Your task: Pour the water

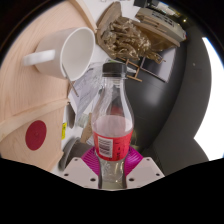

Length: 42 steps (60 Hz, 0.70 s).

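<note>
Pale wooden table (30, 100) carries one white ceramic mug (68, 52), beyond the one clear plastic bottle with pink label (111, 120) my tool (111, 166) pinches.

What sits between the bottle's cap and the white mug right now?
Nothing: in the gripper view, the stretch from the bottle cap to the white mug shows only bare tabletop. The claw grips the bottle.

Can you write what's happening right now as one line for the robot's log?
gripper: shut on bottle | bottle: upright, red label, cap on | white mug: beyond bottle, tipped sideways | pouring: not begun
</note>
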### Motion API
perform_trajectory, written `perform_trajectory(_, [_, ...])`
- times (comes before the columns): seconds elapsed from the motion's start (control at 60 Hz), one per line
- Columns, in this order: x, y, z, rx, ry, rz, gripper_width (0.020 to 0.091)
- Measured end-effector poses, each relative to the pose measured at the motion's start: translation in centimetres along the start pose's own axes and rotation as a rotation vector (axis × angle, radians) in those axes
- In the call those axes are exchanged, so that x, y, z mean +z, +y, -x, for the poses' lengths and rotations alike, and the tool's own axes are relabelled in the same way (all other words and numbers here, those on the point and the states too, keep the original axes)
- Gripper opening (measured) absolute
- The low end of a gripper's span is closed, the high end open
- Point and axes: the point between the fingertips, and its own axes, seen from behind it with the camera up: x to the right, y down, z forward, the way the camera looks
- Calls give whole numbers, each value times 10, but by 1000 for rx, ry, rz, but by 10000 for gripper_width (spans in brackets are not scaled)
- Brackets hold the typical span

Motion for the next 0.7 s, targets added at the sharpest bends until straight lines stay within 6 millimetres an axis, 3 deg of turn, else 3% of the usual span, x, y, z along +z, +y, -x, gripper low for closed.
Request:
perform_trajectory(0.183, [2,-12,4,-99,20,-37,262])
perform_trajectory(0.333, [2,-4,7,-15,-17,-14,262])
perform_trajectory(0.5, [-9,4,18,446,-196,3,263])
perform_trajectory(0.7, [-23,14,2,1036,-305,20,264])
